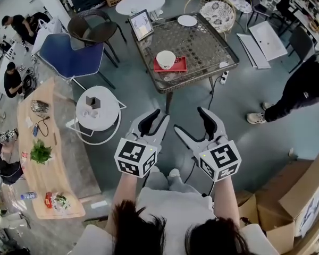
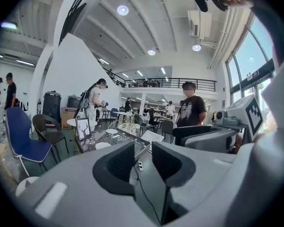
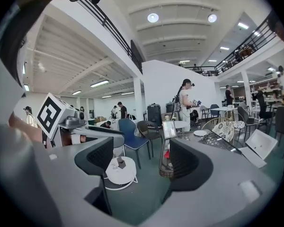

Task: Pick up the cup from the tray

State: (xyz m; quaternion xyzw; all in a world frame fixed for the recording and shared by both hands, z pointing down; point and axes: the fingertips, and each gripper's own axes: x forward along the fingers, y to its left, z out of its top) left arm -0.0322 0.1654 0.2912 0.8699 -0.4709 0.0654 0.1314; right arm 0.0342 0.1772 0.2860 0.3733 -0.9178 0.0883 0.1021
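Sitting well beyond right claw (image 1: 189, 119): cup (image 1: 166, 59).

Well ahead of the matt grey plastic left gripper (image 1: 160, 116) and right gripper (image 1: 190, 121), the cup (image 1: 166, 59) looks glossy white (ceramic, seemingly), the tray (image 1: 180, 66) smooth red, the bench (image 1: 202, 42) top woven.
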